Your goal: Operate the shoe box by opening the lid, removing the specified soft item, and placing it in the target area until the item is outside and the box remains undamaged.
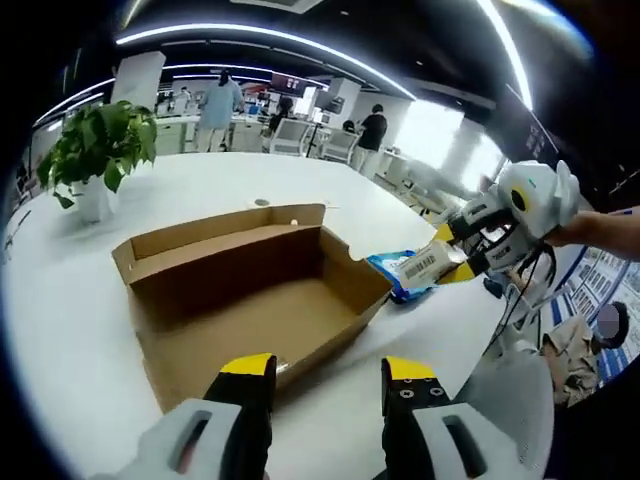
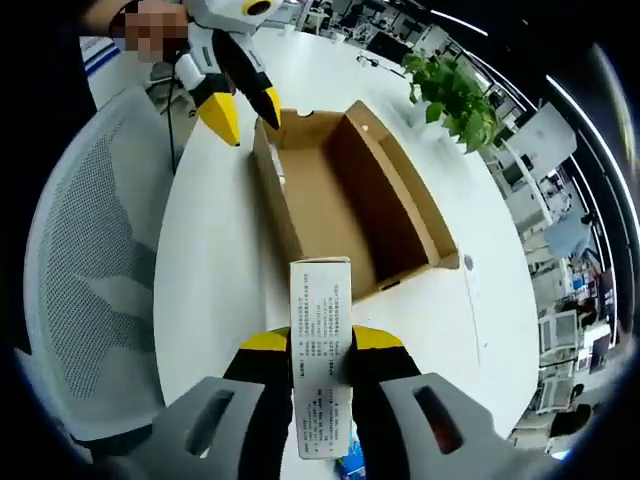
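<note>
The open brown shoe box (image 1: 250, 300) lies on the white table (image 1: 200, 185) with no lid on it, and its inside looks bare. My left gripper (image 1: 328, 368) is open at the box's near wall, holding nothing. To the box's right, my right gripper (image 1: 452, 255) is shut on a soft blue packet with a white label (image 1: 415, 268), outside the box and low over the table. In the right gripper view the labelled packet (image 2: 320, 340) stands clamped in my right gripper (image 2: 320, 345). Beyond it are the box (image 2: 350, 190) and the open left gripper (image 2: 245, 110).
A potted plant (image 1: 100, 150) stands at the table's far left, also seen as the plant (image 2: 455, 95). A white mesh chair (image 2: 90, 260) sits at the table edge beside the box. People stand at desks far behind. A person's hand holds the right gripper.
</note>
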A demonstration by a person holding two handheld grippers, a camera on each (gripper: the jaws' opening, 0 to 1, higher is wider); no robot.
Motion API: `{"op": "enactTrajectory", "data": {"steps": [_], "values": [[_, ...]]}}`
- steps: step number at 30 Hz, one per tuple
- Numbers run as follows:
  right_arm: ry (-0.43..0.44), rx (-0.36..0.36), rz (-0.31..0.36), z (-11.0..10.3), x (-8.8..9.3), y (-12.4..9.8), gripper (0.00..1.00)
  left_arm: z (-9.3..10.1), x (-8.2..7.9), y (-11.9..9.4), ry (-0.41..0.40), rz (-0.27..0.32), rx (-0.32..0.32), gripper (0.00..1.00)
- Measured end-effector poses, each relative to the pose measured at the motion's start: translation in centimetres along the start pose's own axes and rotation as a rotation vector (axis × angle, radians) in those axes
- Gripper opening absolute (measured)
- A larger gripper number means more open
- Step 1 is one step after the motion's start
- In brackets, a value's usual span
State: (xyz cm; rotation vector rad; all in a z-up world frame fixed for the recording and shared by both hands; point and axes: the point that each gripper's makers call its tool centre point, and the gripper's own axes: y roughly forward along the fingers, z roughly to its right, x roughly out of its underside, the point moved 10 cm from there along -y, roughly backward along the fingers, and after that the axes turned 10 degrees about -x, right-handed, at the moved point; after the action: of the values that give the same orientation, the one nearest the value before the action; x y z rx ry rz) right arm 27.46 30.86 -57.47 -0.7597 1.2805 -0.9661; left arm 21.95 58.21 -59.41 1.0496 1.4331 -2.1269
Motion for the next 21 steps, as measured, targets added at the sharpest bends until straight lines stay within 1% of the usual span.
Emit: {"op": "enactTrajectory", "data": {"steps": [4,7,10,11,12,17,21], "values": [[0.057,0.003,-0.014,-0.9,2.9,-0.4,0.18,0.9,-0.1,0.4,0.024,-0.01,0.009,0.43],[0.07,0.001,-0.036,-1.6,4.8,-0.6,0.18,1.5,-0.3,0.5,0.033,-0.014,0.012,0.43],[0.099,-0.002,-0.06,-2.2,7.0,-1.1,0.18,2.0,-0.5,0.6,0.039,-0.013,0.013,0.43],[0.105,-0.001,-0.061,-2.2,7.3,-1.2,0.18,2.1,-0.6,0.6,0.039,-0.013,0.013,0.43],[0.122,0.003,-0.067,-2.4,8.3,-1.5,0.18,2.3,-0.7,0.6,0.04,-0.012,0.011,0.43],[0.122,0.001,-0.107,-2.8,10.9,-2.4,0.18,3.0,-0.6,0.9,0.046,-0.02,0.007,0.43],[0.138,0.008,-0.119,-2.6,12.5,-3.1,0.18,3.5,-0.6,1.0,0.043,-0.022,0.001,0.43]]}}
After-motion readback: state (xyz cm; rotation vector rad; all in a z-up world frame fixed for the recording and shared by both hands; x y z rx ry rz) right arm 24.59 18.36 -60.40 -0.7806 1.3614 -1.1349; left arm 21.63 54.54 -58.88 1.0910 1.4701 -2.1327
